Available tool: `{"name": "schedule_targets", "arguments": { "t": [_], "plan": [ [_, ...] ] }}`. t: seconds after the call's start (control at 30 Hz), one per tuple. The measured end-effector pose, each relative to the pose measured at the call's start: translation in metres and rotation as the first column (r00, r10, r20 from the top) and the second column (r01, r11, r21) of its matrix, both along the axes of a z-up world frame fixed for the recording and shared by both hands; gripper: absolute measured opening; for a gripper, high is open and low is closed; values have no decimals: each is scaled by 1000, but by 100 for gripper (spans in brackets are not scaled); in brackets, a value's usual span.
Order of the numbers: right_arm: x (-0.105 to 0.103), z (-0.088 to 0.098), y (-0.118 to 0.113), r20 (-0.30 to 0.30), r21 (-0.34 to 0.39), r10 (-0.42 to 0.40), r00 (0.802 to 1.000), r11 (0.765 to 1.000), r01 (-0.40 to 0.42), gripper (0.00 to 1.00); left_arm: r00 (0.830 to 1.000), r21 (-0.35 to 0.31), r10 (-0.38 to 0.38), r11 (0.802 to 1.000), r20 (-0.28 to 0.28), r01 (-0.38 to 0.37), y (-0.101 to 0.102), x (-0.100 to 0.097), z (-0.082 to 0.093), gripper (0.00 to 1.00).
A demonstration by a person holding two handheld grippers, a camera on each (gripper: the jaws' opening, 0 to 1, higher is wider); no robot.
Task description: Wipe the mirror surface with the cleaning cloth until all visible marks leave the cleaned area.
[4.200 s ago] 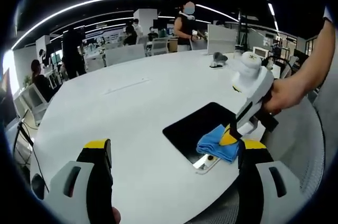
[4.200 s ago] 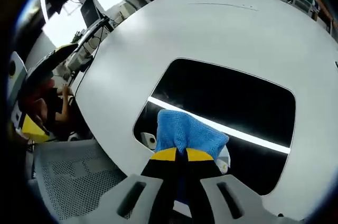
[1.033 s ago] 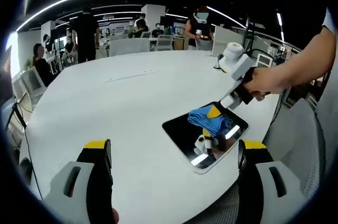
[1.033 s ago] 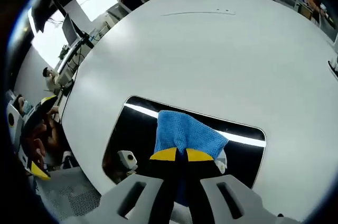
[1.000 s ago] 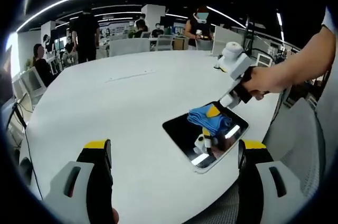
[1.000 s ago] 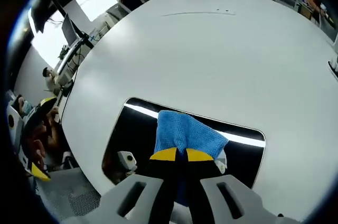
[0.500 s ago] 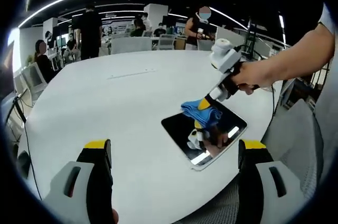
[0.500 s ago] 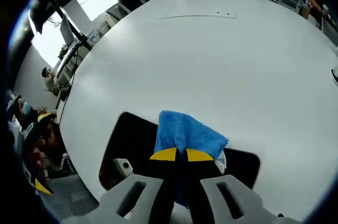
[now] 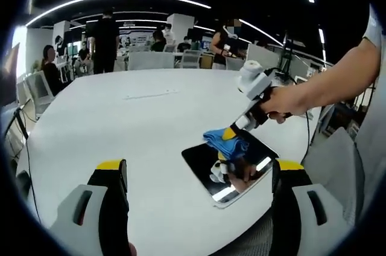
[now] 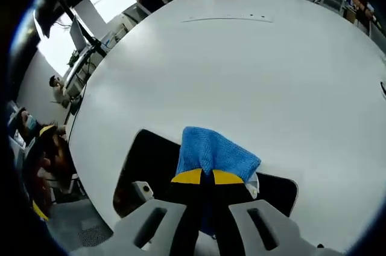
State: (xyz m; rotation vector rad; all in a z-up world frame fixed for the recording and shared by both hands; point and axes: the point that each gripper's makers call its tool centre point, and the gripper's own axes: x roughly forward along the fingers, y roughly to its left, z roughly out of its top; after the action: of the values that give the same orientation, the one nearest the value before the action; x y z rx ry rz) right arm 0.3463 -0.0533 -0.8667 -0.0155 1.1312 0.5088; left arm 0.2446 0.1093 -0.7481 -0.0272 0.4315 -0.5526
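A dark rectangular mirror (image 9: 208, 160) (image 10: 148, 162) with rounded corners lies flat near the edge of a white round table (image 9: 120, 129) (image 10: 241, 69). My right gripper (image 10: 201, 177) (image 9: 229, 133) is shut on a blue cleaning cloth (image 10: 212, 153) (image 9: 222, 139), which presses on the mirror's far edge. A person's hand (image 9: 283, 100) holds that gripper. The mirror reflects the gripper and ceiling lights. My left gripper (image 9: 196, 174) stands open above the table's near edge, well short of the mirror, with nothing between its fingers.
Several people stand and sit by desks beyond the far side of the table (image 9: 105, 38). A small dark object (image 10: 383, 87) lies at the table's right edge. A grey mesh chair seat (image 10: 84, 232) is below the near rim.
The right gripper has slid the cloth across the mirror from its near side to its far edge. The left gripper has stayed open.
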Motion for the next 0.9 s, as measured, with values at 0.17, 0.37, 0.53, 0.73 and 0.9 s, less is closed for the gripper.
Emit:
{"name": "schedule_targets", "arguments": {
  "t": [0.17, 0.37, 0.53, 0.73, 0.9],
  "plan": [
    [0, -1, -10, 0, -3, -4, 1000, 1000, 4, 0, 1000, 0, 11, 1000, -1, -11, 0, 1, 0, 99],
    [3, -3, -21, -4, -5, -14, 1000, 1000, 14, 0, 1000, 12, -1, 1000, -1, 1, -7, 0, 0, 99],
    [3, -4, -26, -2, -9, -8, 1000, 1000, 8, 0, 1000, 11, -5, 1000, -15, 5, -10, -1, -4, 99],
    [2, -3, -29, -6, -10, -11, 1000, 1000, 11, 0, 1000, 28, -2, 1000, -18, 2, -9, -2, -5, 99],
    [3, -3, -41, -6, -27, -13, 1000, 1000, 13, 0, 1000, 66, -11, 998, -27, 13, -6, -4, -9, 99]
  ]
}}
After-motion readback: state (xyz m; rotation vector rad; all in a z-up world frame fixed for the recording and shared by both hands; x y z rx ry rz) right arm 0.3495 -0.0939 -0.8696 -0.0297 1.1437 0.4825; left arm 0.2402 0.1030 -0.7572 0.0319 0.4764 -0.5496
